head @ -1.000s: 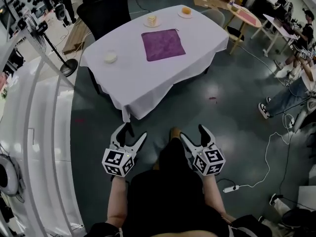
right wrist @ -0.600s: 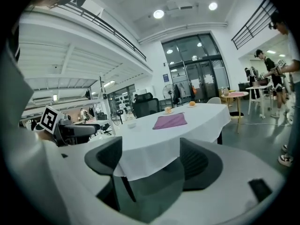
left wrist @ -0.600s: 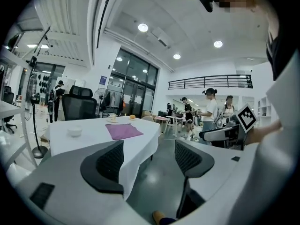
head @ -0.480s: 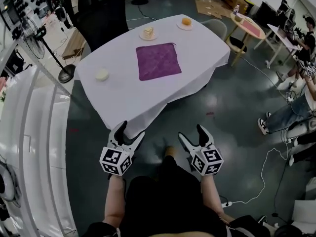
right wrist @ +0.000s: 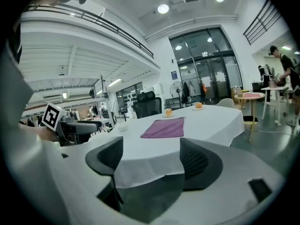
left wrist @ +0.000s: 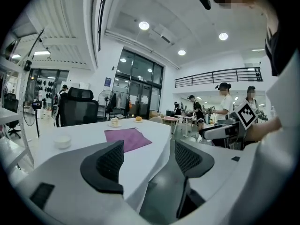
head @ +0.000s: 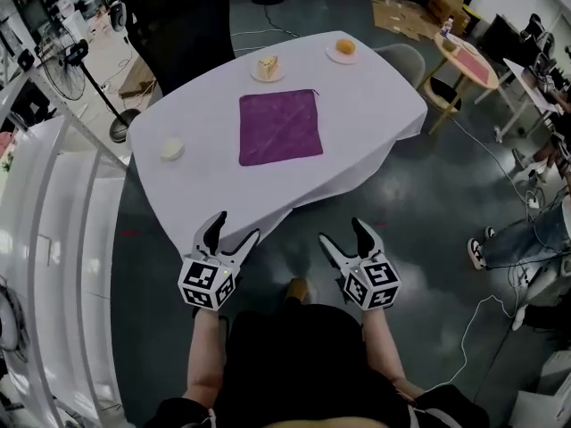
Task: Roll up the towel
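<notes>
While both jaw pairs stand apart and empty, left gripper (head: 225, 235) and right gripper (head: 349, 242) hang short of table (head: 375, 141); purple towel (head: 279, 127) flat, well ahead.

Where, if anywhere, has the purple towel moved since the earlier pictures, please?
No: the towel still lies flat on the table, just before the cake plate.

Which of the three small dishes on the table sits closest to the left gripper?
The plain white dish, alone on the left; the cake plate and the orange-topped plate lie past the towel.
</notes>
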### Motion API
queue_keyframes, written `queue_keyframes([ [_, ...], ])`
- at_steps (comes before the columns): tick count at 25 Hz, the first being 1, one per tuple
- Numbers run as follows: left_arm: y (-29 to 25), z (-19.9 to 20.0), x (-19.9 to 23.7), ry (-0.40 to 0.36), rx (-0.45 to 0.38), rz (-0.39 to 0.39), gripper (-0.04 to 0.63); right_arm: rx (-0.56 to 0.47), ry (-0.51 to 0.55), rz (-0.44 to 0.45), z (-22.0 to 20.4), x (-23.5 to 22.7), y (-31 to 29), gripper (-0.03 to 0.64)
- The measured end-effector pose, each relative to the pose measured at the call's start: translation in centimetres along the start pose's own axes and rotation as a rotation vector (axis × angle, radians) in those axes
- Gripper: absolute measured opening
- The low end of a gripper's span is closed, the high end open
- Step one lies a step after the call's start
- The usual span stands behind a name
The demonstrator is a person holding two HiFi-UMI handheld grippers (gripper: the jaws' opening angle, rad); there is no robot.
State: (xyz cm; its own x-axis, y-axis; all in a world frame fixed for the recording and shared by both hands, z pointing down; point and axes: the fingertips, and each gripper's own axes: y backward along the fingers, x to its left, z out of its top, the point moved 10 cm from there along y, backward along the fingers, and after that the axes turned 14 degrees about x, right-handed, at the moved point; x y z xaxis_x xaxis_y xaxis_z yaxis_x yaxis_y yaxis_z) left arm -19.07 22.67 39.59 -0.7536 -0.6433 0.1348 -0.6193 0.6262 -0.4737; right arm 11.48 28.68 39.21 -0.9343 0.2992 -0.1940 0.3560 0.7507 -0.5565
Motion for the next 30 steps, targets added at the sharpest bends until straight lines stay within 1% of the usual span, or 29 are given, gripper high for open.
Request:
queue_keyframes([
  [4,-2.3,0.5,0.2,-0.019,0.035,0.037,0.350,0.017,0.025,0.029,0.8,-3.3,-1.7,0.386],
  [7,-2.9,0.6,0.5,-0.042,0.071,0.066,0.350,0.035,0.057,0.068,1.4,-4.5,-3.2,0.385],
  [10,-3.6,0.7,1.4,-0.057,0.107,0.077,0.350,0.063,0.099,0.109,2.3,-5.4,-5.3,0.387],
  [13,-4.0,0.8,2.3,-0.084,0.173,0.077,0.350,0.104,0.148,0.158,3.2,-6.2,-7.1,0.386],
  [16,-5.4,1.2,3.3,-0.136,0.256,0.076,0.350,0.141,0.186,0.198,4.2,-7.5,-8.8,0.386],
  [19,-8.0,1.9,4.8,-0.196,0.320,0.082,0.350,0.164,0.224,0.192,5.3,-9.5,-10.7,0.385],
  [24,-12.8,3.5,8.6,-0.256,0.395,0.047,0.350,0.252,0.303,0.187,7.0,-12.2,-15.2,0.386],
  [28,-17.1,3.5,12.4,-0.284,0.490,-0.004,0.350,0.351,0.382,0.217,8.8,-13.6,-19.7,0.385],
  [30,-19.2,3.8,13.8,-0.283,0.536,-0.046,0.350,0.394,0.431,0.224,9.6,-14.4,-22.0,0.382],
])
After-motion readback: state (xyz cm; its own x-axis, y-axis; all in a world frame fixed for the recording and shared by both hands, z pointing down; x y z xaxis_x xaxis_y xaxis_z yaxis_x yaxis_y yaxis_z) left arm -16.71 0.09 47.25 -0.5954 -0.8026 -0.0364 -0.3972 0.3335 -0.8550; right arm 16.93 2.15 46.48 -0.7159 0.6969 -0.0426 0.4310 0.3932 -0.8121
